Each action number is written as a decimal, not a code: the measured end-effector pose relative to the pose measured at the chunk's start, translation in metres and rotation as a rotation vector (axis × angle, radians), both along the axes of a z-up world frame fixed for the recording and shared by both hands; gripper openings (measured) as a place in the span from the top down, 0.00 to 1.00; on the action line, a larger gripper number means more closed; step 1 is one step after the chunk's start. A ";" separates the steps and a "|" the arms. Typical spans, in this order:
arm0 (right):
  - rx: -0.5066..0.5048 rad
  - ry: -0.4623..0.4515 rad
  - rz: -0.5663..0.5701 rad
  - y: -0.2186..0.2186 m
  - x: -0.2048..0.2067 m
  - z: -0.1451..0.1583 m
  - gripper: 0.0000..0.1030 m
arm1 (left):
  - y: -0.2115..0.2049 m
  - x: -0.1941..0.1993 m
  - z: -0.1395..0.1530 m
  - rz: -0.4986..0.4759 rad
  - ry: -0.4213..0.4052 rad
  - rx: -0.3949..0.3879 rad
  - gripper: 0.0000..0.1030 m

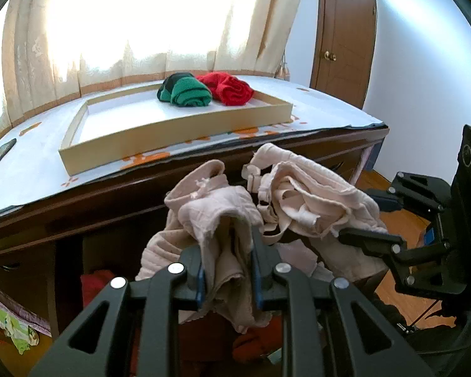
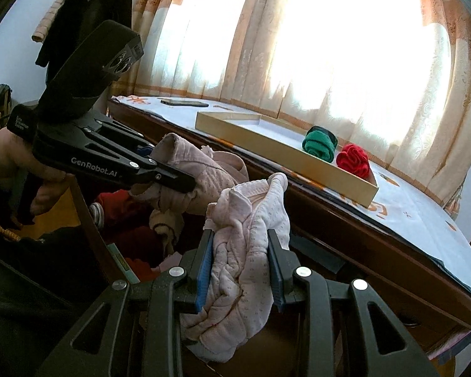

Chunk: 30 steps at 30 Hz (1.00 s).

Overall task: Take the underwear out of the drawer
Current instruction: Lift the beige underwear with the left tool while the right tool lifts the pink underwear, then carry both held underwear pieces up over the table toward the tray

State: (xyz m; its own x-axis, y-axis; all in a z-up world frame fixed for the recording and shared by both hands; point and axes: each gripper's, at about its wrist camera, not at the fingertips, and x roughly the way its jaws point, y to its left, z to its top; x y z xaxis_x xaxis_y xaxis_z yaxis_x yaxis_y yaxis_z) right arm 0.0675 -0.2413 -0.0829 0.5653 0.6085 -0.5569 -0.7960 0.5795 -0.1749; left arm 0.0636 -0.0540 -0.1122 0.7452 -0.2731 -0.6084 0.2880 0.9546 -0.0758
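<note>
A pale pink underwear piece point(image 1: 235, 251) is pinched tight between the two fingers of the left tool point(image 1: 226, 270). The same bundle of cloth is also squeezed by the right tool point(image 2: 240, 267), which is clamped on its lighter, dotted part point(image 2: 248, 251). It cannot be told if this is one garment or two tangled ones.

The cloth is held up in the air, just ahead of both tools and below the edge of the surface point(image 1: 31, 169). So the lifting part looks mostly done. The cloth is probably meant to be set down next.

Below the tools, the open drawer point(image 2: 88, 220) can be seen. Red clothes point(image 2: 125, 213) are still inside it, with some other bits that are too dark to name.

Farther ahead of the tools, a flat cardboard tray point(image 1: 172, 138) sits on the surface. A rolled green piece point(image 1: 185, 91) and a rolled red piece point(image 1: 229, 89) lie side by side at its far end, touching each other. Most of the tray floor is bare, so the pink cloth could likely be put there. A dark phone point(image 2: 185, 102) lies on the surface beyond the tray, as seen from the right tool.
</note>
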 end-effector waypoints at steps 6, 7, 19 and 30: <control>0.017 -0.018 -0.001 -0.001 -0.004 0.003 0.67 | -0.001 -0.005 0.005 -0.005 -0.021 -0.001 0.81; 0.019 -0.020 0.000 -0.002 -0.004 0.003 0.67 | -0.002 -0.006 0.006 -0.005 -0.024 -0.003 0.81; 0.063 -0.056 -0.012 -0.009 -0.012 0.014 0.67 | 0.003 -0.023 0.019 0.005 -0.091 -0.015 0.81; 0.122 -0.112 -0.057 -0.018 -0.013 0.028 0.67 | 0.006 -0.034 0.034 0.028 -0.192 -0.017 0.81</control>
